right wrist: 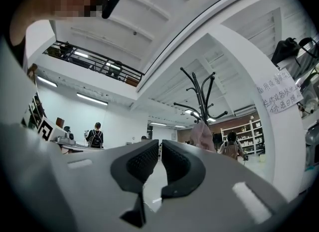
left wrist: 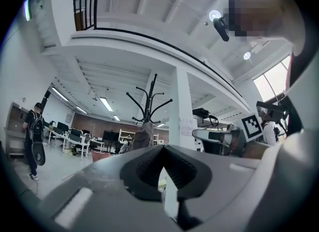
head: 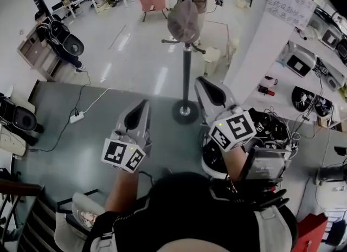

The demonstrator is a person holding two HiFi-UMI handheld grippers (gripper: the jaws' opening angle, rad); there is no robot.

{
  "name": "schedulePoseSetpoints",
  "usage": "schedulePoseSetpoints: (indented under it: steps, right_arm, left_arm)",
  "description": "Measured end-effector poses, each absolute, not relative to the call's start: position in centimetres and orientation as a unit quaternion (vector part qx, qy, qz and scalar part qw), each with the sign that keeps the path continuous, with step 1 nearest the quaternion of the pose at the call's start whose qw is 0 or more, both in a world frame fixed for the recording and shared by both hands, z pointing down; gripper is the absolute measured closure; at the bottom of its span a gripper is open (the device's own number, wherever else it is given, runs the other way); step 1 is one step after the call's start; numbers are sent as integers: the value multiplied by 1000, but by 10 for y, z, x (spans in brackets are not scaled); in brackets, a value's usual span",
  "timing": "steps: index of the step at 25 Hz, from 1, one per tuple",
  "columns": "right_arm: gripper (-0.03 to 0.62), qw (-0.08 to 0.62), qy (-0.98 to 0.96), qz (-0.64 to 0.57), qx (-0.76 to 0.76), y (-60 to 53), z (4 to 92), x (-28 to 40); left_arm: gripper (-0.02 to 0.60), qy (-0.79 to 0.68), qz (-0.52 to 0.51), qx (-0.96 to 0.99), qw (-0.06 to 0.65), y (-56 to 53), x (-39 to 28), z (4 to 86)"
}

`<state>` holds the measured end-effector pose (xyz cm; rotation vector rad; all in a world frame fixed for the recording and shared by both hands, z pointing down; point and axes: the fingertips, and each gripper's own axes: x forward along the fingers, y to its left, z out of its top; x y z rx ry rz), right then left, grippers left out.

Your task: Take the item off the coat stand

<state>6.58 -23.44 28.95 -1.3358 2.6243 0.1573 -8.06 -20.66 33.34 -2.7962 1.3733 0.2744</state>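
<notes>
**Head view.** The stand [head: 187,66] rises from a round base on the floor, straight ahead of the person. The bag [head: 183,20], the item to be removed, hangs from a hook near the top and droops against the pole. The left claw [head: 143,104] and right claw [head: 201,81] are held low on either side of the base. Both are well short of the bag and touch nothing. A white pillar [head: 255,39] stands to the right of the stand.

**Left gripper view.** The jaws meet at their tips and hold nothing. The stand [left wrist: 149,96] and the bag [left wrist: 143,135] appear above and beyond them, well apart. The upward tilt suggests the claw is being aimed at the hooks.

**Right gripper view.** The jaws are all but together, with only a thin slit between the pads and nothing in it. The bag [right wrist: 202,135] hangs below the hooks of the stand [right wrist: 202,94], to the right of the jaw line and still distant.

**Reading.** The task appears to be at the approach stage. A claw must rise to hook height and part its jaws before it can take the bag.
</notes>
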Motion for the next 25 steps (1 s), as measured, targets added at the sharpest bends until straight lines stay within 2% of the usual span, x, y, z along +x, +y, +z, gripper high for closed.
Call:
schedulePoseSetpoints:
  steps: [2, 8, 25]
  right_arm:
    - [520, 95, 885, 53, -453, -241, 289, 61]
    - [486, 89, 881, 55, -461, -256, 292, 34]
    - [441, 65, 865, 53, -495, -289, 303, 0]
  left_arm:
    - [568, 437, 89, -895, 5, -212, -87, 335]
    - [568, 431, 95, -897, 2, -228, -116, 337]
    - [568, 399, 96, -912, -19, -258, -154, 356]
